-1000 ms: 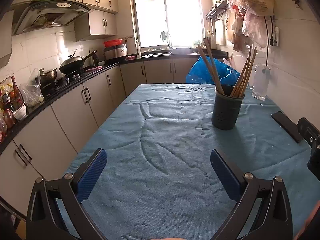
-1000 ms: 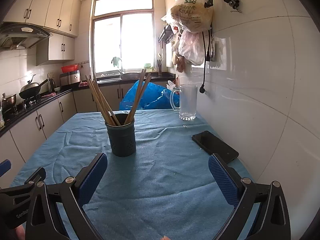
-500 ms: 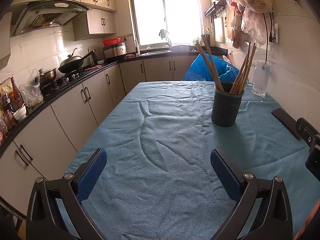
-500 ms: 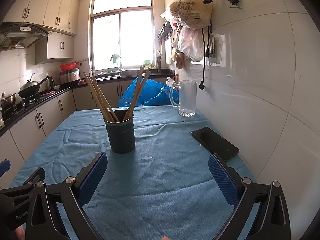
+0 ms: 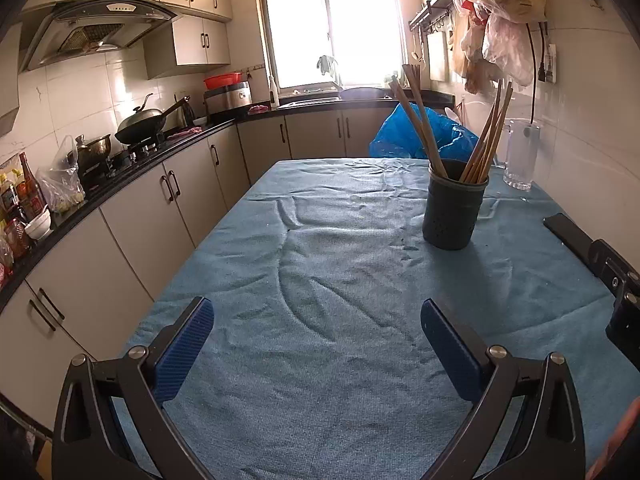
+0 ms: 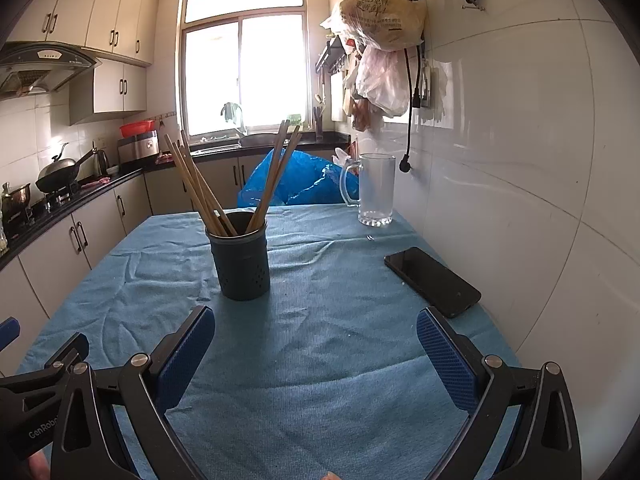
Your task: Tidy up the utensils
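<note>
Blue cloth (image 5: pixel 328 280) covers the table. Both the left gripper (image 5: pixel 318 330) and right gripper (image 6: pixel 316 334) gape wide, empty. Ahead stands the dark holder (image 6: pixel 241 262) of wooden chopsticks (image 6: pixel 200 188); a phone (image 6: pixel 432 281) lies right, apparently face-up.

At your eight o'clock in the right wrist view, the black body of the left gripper (image 6: pixel 36 412) carries white letters "GenRob", cut off by the right gripper's frame. At your one o'clock, the hanging plastic bag (image 6: pixel 380 12) has green printed characters, but they are too blurred to read. The range hood (image 5: pixel 116 8) shows small marks, not readable.
</note>
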